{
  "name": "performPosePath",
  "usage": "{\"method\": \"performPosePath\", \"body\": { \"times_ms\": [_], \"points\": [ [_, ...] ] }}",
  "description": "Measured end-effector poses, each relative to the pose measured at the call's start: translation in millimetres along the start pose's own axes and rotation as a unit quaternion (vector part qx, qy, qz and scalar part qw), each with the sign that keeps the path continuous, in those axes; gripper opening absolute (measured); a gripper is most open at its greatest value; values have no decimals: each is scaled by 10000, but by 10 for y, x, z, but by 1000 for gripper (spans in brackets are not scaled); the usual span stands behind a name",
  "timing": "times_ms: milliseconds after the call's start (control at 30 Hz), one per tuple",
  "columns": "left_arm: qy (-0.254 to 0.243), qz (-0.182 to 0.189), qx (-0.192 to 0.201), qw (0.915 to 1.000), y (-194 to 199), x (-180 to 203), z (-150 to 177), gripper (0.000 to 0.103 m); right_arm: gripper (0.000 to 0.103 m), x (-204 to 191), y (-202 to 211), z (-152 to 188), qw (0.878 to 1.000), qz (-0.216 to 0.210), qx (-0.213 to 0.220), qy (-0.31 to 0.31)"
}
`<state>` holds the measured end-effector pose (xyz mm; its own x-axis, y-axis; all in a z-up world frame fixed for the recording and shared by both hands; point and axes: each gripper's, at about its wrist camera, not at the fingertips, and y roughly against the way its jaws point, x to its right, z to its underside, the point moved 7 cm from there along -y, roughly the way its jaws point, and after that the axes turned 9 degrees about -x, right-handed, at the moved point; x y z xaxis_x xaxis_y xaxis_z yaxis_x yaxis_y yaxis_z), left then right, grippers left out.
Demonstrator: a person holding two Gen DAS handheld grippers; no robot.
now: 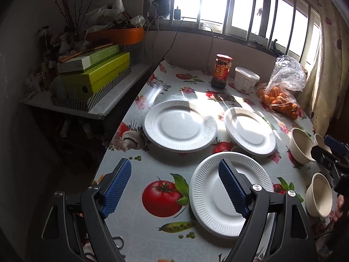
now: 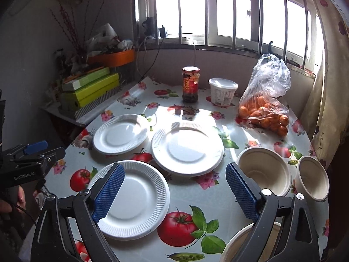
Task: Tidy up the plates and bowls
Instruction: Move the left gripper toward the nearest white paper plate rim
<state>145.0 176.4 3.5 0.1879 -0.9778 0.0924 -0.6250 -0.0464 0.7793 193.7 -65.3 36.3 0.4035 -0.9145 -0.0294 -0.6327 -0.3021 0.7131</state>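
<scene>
Left gripper (image 1: 174, 188): jaws wide apart, holding nothing, poised above the near plate (image 1: 218, 196) and the bare cloth left of it. Right gripper (image 2: 175, 193): jaws likewise wide apart, empty, above the cloth between the near plate and the bowls. Table (image 2: 196, 200): covered in a glossy cloth printed with tomatoes, peas and flowers, sunlit at the middle. Plates: three white ribbed paper plates lying flat and apart from one another: near plate, far-left plate (image 1: 180, 128), far-right plate (image 1: 250, 131). Bowls: three off-white paper bowls at the right side: large bowl (image 2: 265, 169), small bowl (image 2: 313, 178) just beside it, and a third bowl (image 2: 237, 246) at the near edge, partly hidden by the right finger. Far end, by the barred window (image 2: 218, 11): sauce jar (image 2: 190, 84), white lidded tub (image 2: 222, 91), plastic bag of oranges (image 2: 265, 111). Left of the table: cluttered side shelf with green boxes (image 1: 96, 76). Open cloth lies in the near centre; a curtain (image 2: 331, 109) hangs close along the right edge.
</scene>
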Motion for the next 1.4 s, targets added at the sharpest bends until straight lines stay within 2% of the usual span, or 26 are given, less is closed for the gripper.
{"method": "performPosePath", "body": {
  "times_ms": [67,267,400,500,633,733,800,967,1067,1200,1400],
  "points": [
    [87,36,-10,10000,-31,-79,-108,83,94,-8,-94,-156,9999,-102,-86,41],
    [208,-172,154,9995,-70,-298,-451,82,94,-52,-346,-606,9992,-290,-269,-1],
    [187,-210,225,9994,-127,-382,-629,82,89,-208,-569,-887,9963,-757,-400,99],
    [280,-164,71,9994,-299,-450,-707,82,88,-335,-866,-1010,9898,-1199,-761,84],
    [673,154,-356,9970,-611,-564,-694,82,84,-437,-1252,-1084,9861,-1225,-1078,324],
    [813,177,-558,9950,-821,-633,-669,82,83,-451,-1534,-1091,9819,-1260,-1357,401],
    [857,205,-659,9939,-936,-653,-668,77,83,-484,-1684,-1096,9790,-1323,-1469,491],
    [908,231,-822,9922,-1126,-668,-704,75,82,-523,-2010,-1069,9737,-1416,-1728,457],
    [807,129,-867,9929,-1205,-649,-725,75,75,-554,-2152,-1036,9719,-1389,-1819,555],
    [742,167,-993,9921,-1316,-622,-728,63,71,-572,-2273,-1012,9707,-1375,-1870,616],
    [723,51,-1084,9915,-1420,-621,-715,64,67,-589,-2392,-988,9695,-1364,-1936,637]
  ]
}}
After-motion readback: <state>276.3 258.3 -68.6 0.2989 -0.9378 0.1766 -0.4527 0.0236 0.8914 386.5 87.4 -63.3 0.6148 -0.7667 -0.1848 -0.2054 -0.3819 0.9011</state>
